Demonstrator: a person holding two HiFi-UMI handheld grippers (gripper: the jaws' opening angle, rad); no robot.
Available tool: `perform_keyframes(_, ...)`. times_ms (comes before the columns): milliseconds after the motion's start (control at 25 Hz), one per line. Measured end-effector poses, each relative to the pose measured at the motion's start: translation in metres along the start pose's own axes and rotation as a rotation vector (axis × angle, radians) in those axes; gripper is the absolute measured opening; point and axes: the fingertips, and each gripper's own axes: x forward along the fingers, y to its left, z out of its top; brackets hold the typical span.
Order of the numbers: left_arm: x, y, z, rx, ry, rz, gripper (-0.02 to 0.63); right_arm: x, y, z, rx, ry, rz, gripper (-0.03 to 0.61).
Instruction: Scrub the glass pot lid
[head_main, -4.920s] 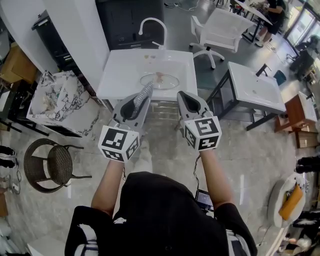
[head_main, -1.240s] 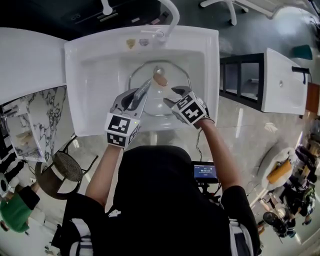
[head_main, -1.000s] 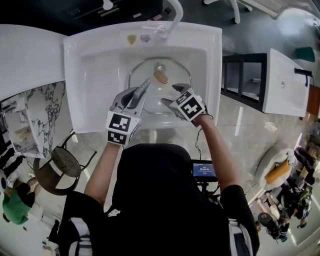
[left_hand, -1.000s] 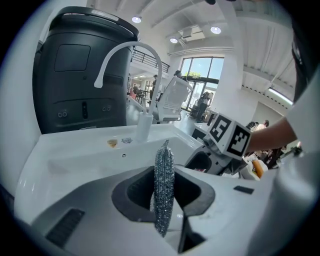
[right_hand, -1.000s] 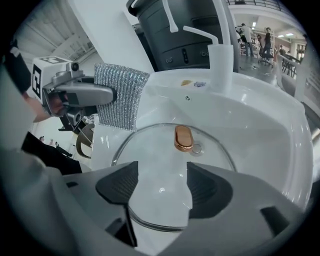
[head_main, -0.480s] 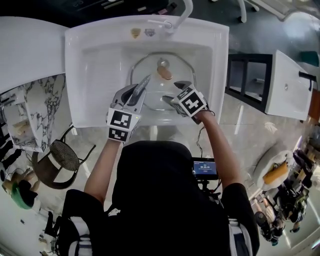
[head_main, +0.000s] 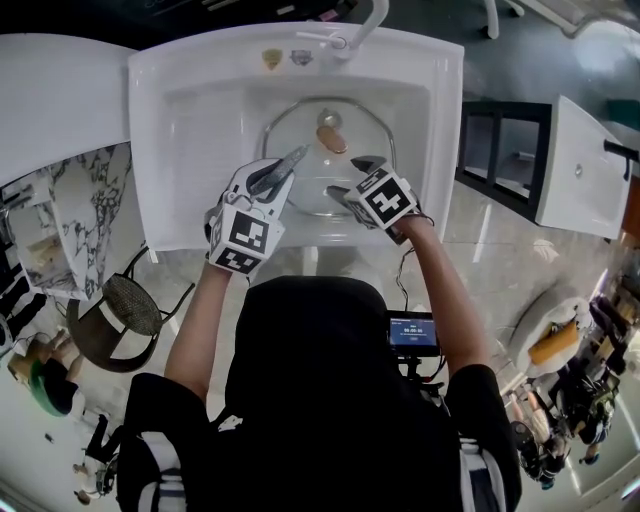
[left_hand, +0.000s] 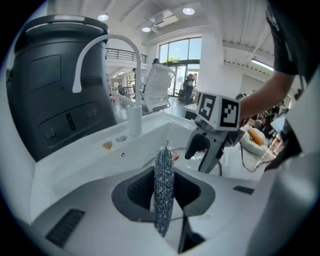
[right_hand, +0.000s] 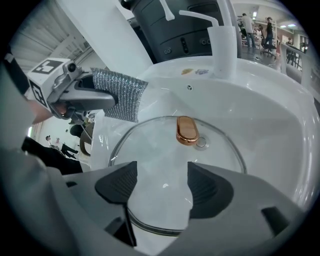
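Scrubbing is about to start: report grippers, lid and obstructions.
Left gripper shut on scrub cloth. Right gripper, jaws just opened, empty, over glass lid, near rim. Lid flat in sink, handle up; nothing on it.

The person wears a black short-sleeved top, with white markings on the sleeves at 7 and 5 o'clock in the head view. The left gripper and right gripper are pale grey moulded shells with dark ribbed pads lining the jaws, and each carries a white cube printed with black square markers at its 6 o'clock end. A thin black cable leaves the right gripper toward 6 o'clock beside the arm.
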Motion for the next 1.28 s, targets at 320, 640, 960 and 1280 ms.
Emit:
perform_keyframes(320,0.007,-0.027,-0.015,0.335,0.104,-0.125,0.077,-0.002,0.002,0.002,0.016,0.006,0.002,0.298)
perform_keyframes(640,0.016,-0.047,-0.037,0.555,0.218,-0.214,0.077,-0.001,0.002,0.001,0.013,0.004,-0.003,0.298)
perform_keyframes(960,0.027,-0.049,-0.052,0.646,0.29,-0.232,0.077,0.0,0.0,0.0,0.007,-0.001,0.0,0.298)
perform_keyframes(1280,0.039,-0.042,-0.052,0.678,0.326,-0.233,0.077,-0.001,0.0,0.0,-0.001,-0.001,0.001,0.298)
